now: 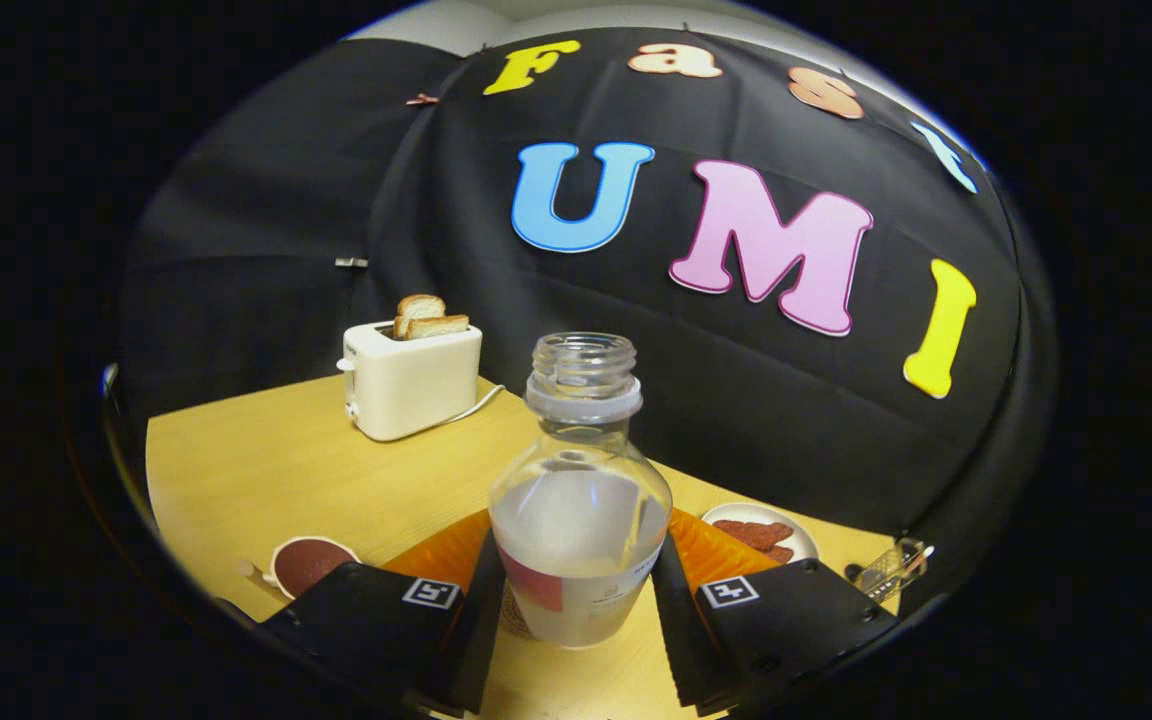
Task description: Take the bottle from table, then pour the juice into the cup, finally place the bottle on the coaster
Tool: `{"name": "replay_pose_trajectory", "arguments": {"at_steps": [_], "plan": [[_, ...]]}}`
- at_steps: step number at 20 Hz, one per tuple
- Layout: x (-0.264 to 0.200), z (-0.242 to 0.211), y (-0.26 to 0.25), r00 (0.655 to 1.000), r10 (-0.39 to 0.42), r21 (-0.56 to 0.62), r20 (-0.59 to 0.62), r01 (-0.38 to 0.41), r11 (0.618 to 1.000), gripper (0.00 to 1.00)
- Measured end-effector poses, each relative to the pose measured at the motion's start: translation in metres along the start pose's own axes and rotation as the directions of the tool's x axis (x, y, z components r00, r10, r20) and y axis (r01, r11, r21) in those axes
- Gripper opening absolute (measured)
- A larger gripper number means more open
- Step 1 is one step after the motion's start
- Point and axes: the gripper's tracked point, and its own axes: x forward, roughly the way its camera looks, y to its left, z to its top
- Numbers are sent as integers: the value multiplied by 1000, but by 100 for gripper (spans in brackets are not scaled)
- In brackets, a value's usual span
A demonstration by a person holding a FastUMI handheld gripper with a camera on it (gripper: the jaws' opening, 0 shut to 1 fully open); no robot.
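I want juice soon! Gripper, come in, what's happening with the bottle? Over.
Gripper shut on bottle, fingers on both sides. Bottle upright, cap off, part full. Cup off to the side of one finger, coaster behind bottle. Nothing in the way.

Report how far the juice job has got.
Done: the gripper is shut on the uncapped bottle, one finger pressing each side. In hand: the bottle stands upright over the table, liquid inside, nothing tipped. Left: pouring into the cup, then setting the bottle on the orange coaster behind it.
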Motion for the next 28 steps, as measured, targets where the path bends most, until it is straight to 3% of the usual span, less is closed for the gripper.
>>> {"name": "replay_pose_trajectory", "arguments": {"at_steps": [5, 10, 23, 27, 28], "plan": [[27, -20, -1, 997, 46, 129, 57, -53, 990, 72], [53, -45, -8, 999, 25, 189, 44, -33, 981, 72], [65, -60, -2, 998, 55, 150, 28, -59, 987, 75], [62, -59, -2, 997, 73, 218, 10, -74, 973, 80], [61, -59, -5, 998, 62, 226, 3, -61, 972, 90]]}}
